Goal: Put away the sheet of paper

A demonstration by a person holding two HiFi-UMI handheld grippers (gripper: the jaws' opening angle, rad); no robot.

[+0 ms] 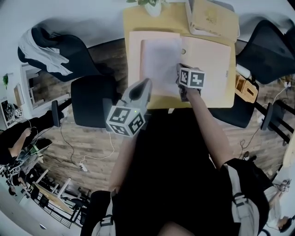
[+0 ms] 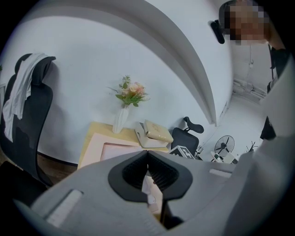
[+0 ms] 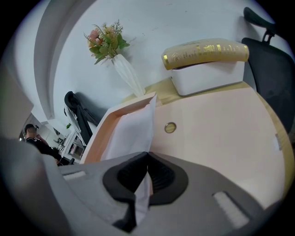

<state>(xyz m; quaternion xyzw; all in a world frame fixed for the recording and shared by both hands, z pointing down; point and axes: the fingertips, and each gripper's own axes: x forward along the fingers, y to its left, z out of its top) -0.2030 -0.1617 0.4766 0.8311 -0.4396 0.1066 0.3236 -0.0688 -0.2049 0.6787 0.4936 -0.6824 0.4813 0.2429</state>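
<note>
A white sheet of paper (image 1: 159, 64) lies over the left half of an open pink folder (image 1: 209, 64) on the wooden desk (image 1: 134, 20). My right gripper (image 1: 180, 73) is shut on the sheet's right edge near the folder's fold. In the right gripper view the sheet (image 3: 131, 133) runs up from between the closed jaws of the gripper (image 3: 147, 154), beside the folder's right leaf (image 3: 216, 133) with its round snap (image 3: 170, 127). My left gripper (image 1: 145, 84) hovers over the desk's near edge, shut and holding nothing (image 2: 147, 153).
A white vase of flowers (image 1: 152, 5) and a white box with a gold lid (image 1: 212, 18) stand at the desk's far edge. Black chairs sit left (image 1: 92, 106) and right (image 1: 265, 44) of the desk. An orange holder (image 1: 244, 90) is at the right edge.
</note>
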